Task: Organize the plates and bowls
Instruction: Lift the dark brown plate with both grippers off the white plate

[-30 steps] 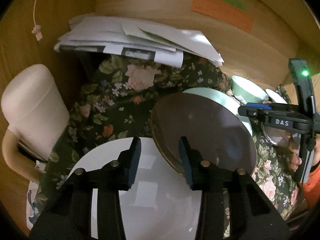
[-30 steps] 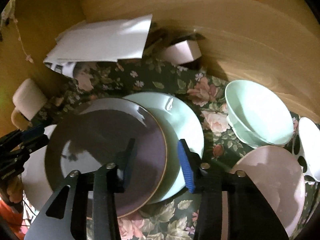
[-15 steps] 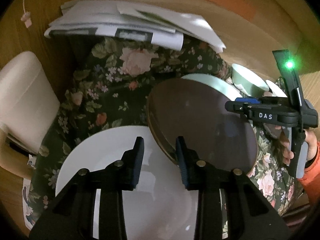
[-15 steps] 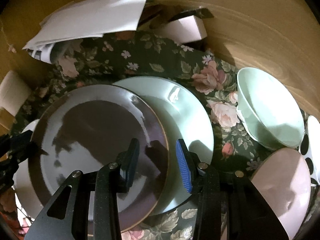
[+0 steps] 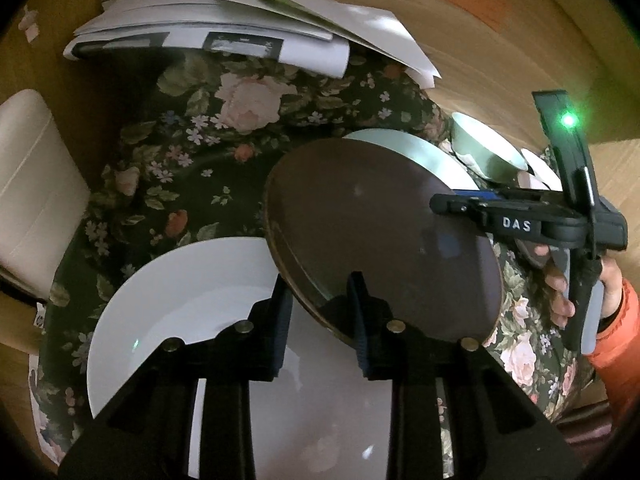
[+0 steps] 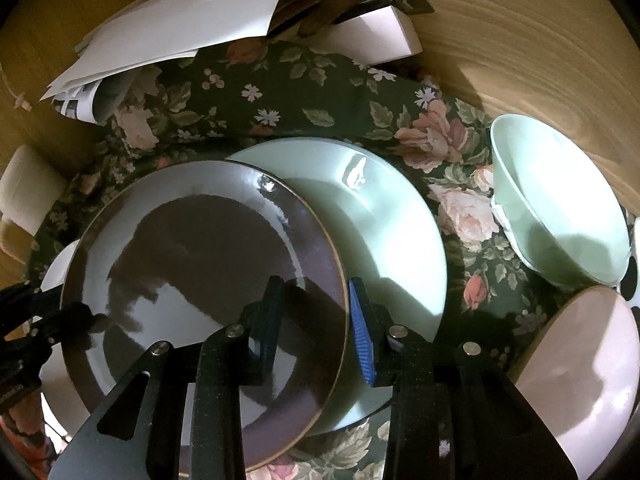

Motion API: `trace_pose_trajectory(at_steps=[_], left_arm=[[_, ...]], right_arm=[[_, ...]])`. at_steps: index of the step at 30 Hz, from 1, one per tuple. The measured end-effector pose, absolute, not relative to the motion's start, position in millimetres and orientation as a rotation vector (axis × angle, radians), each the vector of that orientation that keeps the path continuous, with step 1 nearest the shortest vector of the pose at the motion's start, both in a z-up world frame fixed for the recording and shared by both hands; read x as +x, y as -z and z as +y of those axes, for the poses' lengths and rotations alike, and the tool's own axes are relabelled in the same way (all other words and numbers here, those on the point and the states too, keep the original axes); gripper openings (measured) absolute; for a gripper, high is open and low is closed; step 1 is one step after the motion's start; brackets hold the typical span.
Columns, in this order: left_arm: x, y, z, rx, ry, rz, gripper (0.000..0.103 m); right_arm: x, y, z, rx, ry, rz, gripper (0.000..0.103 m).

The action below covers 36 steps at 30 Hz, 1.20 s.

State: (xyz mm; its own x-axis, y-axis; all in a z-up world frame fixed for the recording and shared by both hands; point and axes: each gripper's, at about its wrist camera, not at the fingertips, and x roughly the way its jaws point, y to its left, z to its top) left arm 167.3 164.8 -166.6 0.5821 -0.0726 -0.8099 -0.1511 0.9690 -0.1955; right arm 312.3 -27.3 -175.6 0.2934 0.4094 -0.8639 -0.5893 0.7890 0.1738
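left gripper [image 5: 320, 312]: fingers parted, straddling the near rim of the brown plate [image 5: 380, 240]; whether the pads touch the rim cannot be told. right gripper [image 6: 316, 312]: fingers likewise apart, one pad over the brown plate's face, the blue one just outside its right rim, above the green plate [image 6: 380, 220]. the brown plate looks tilted, its left edge overhanging the white plate [image 5: 180, 300] and its right edge overlapping the green plate. green bowl [image 6: 560, 208] sits apart to the right, with a strip of floral cloth [image 6: 312, 92] between. pink bowl [image 6: 580, 368] lies near the right fingers. papers [image 5: 224, 28] crowd the far edge of the surface; open cloth lies behind the plates.
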Motion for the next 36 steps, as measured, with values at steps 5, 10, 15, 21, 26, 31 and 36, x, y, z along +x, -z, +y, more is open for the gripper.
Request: trace_pose_trajectory(at_steps=[5,10,15,21,26,31,36], left_arm=[[164,166,173,-0.278,-0.067,0.952,0.028],[159,167,181,-0.279,-0.077,0.946,0.028],[156,168,185,-0.288,-0.069,0.946,0.028],[157,169,183,-0.278,-0.069,0.939,0.028],[155,169,179,-0.267,-0.082,0.932,0.029],[151,170,181,-0.297,-0.091,0.932,0.03],[146,171,186,-0.322,-0.102,0.935,0.03]], right_arm=[[300,175,-33,-0.159,-0.703,1.081,0.022],[283,172,-34,-0.158,-0.74,1.056,0.021],[275,173,-29,-0.185,-0.758,1.032,0.022],[284,177,-20,-0.171,-0.757,1.041,0.025],[284,172,-24,-0.158,-0.761,1.031,0.021],[271,165,-35,-0.151,-0.771,1.006,0.02],[260,163,-49,-0.089,-0.805,1.007,0.019]])
